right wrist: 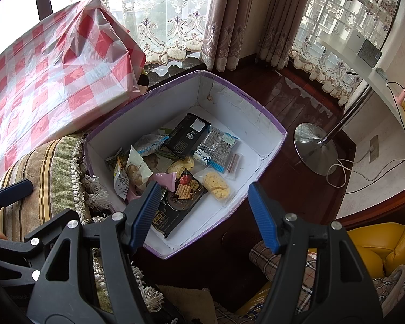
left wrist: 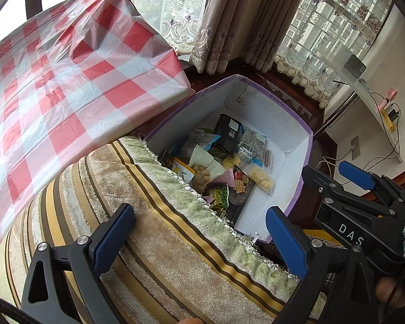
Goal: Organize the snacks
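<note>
A purple-rimmed white box [right wrist: 256, 124] stands on the floor and holds several snack packets: a black cracker box [right wrist: 181, 202], a dark packet [right wrist: 187, 133], a clear nut bag [right wrist: 220, 145], yellow cookies [right wrist: 217, 185] and a pink packet [right wrist: 166, 179]. The box also shows in the left wrist view [left wrist: 297, 145]. My right gripper [right wrist: 205, 216] is open and empty above the box's near edge. My left gripper [left wrist: 199, 240] is open and empty over a striped cushion [left wrist: 154, 229], left of the box. The right gripper [left wrist: 359, 183] shows at the right of the left wrist view.
A table with a red and white checked cloth [right wrist: 40, 86] stands to the left of the box. A chrome lamp base [right wrist: 314, 148] and cables lie on the dark wood floor to the right. A yellow seat [right wrist: 378, 245] and plaid fabric [right wrist: 267, 259] are at the lower right.
</note>
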{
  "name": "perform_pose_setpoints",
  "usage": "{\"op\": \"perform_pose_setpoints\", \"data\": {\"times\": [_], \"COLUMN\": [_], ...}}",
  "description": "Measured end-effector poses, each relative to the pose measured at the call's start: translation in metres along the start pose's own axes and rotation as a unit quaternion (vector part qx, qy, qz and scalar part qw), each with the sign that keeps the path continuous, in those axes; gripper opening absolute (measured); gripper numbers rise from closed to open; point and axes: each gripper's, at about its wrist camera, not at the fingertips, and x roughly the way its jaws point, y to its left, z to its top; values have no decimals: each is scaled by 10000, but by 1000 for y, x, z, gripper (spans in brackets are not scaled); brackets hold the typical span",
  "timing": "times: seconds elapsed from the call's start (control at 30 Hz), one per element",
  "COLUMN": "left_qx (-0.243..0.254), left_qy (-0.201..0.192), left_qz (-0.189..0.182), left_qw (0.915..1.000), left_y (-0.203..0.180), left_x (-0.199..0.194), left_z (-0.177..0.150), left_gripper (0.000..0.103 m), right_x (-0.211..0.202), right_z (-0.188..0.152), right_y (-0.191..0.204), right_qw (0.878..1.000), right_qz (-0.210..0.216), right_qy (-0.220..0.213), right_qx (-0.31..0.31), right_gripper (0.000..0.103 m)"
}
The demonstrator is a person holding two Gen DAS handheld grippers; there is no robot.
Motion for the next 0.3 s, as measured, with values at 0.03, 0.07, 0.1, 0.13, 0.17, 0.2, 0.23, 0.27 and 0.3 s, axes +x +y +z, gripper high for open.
{"op": "perform_pose_setpoints", "data": {"times": [0.03,0.07,0.1,0.13,0.17,0.2,0.23,0.27,0.3], "left_qx": [6,18,40,85,151,185,167,121,59], "left_qy": [4,3,-13,-62,-108,-124,-135,-140,-136], "left_qz": [-12,-26,-41,-59,-89,-130,-178,-232,-310], "left_qw": [10000,10000,10000,9999,9998,9997,9996,9996,9994], "left_y": [-1,-1,-2,-3,-4,-5,-4,-2,0], "left_x": [0,0,0,-1,-1,-1,-1,-1,-2], "left_z": [0,0,0,-1,-1,0,1,2,3], "left_gripper": [100,100,101,102,103,103,103,103,103], "right_x": [0,0,1,1,1,1,1,0,-1], "right_z": [0,0,-1,-1,-1,-1,-2,-1,-1], "right_y": [0,0,0,0,-1,-1,-1,-1,-2], "right_qw": [10000,10000,10000,10000,10000,10000,10000,10000,10000], "right_qz": [1,5,5,10,20,28,33,36,37], "right_qy": [3,5,7,15,23,32,35,33,21], "right_qx": [1,1,4,6,15,27,30,30,33], "right_gripper": [70,70,70,70,70,70,70,70,70]}}
